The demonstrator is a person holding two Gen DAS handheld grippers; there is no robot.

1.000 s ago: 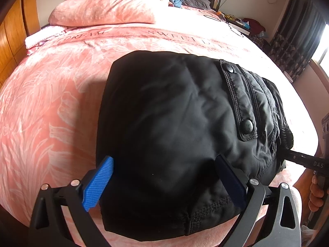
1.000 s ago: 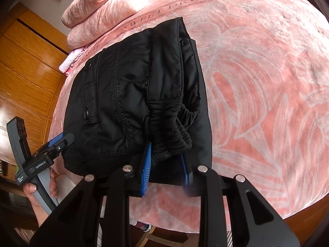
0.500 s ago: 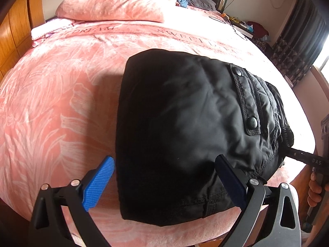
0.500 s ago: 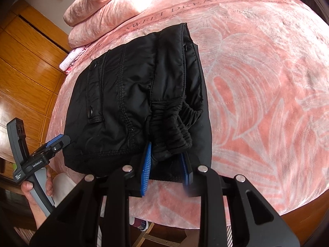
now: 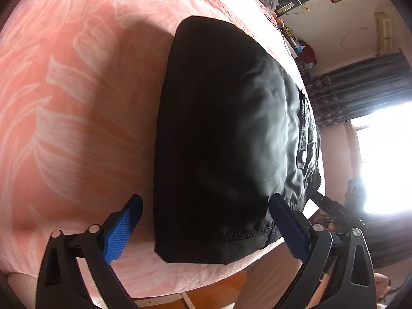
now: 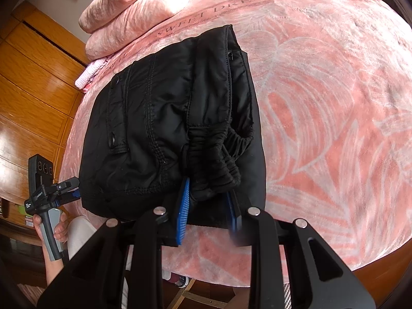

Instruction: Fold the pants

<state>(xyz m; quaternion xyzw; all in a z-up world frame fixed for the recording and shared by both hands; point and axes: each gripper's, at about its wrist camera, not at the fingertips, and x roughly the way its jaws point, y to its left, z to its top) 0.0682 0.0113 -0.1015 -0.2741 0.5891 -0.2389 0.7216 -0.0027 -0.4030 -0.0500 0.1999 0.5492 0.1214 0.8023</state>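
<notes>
Wide bed (image 6: 334,103) under a pink plush blanket with pale leaf pattern and woven letters, filling most of both views. Piled pink pillows (image 6: 139,7) at the head end, orange wooden wardrobe panels (image 6: 33,97) beside.

Near the foot edge of the bed, folded black shiny nylon pants (image 6: 159,118) with flap pocket and snap buttons, lying as a compact thick rectangle, the gathered elastic waistband (image 6: 219,152) bunched at the near corner.

Right hand-held gripper (image 6: 208,211), black frame with blue ribbed pads, narrowed and pinching that waistband bunch, both pads pressed on the cloth. Left hand-held gripper (image 5: 206,221) spread wide, nothing between the pads, low at the other near corner of the pants (image 5: 231,128), one pad over the blanket just beside the edge, the other over the hem. Seen from the right view also, the left hand-held gripper (image 6: 67,190) just beside the left edge of the bundle, carried by a bare hand (image 6: 49,226).

Judged stage: folding mostly done, last fold or tidying in hand. Next move probably asks to bring the open pads around the near-left hem corner, close on all layers together, then lift evenly with both sides. Risk: slippery cloth, layers sliding apart if only the top layer is caught.
</notes>
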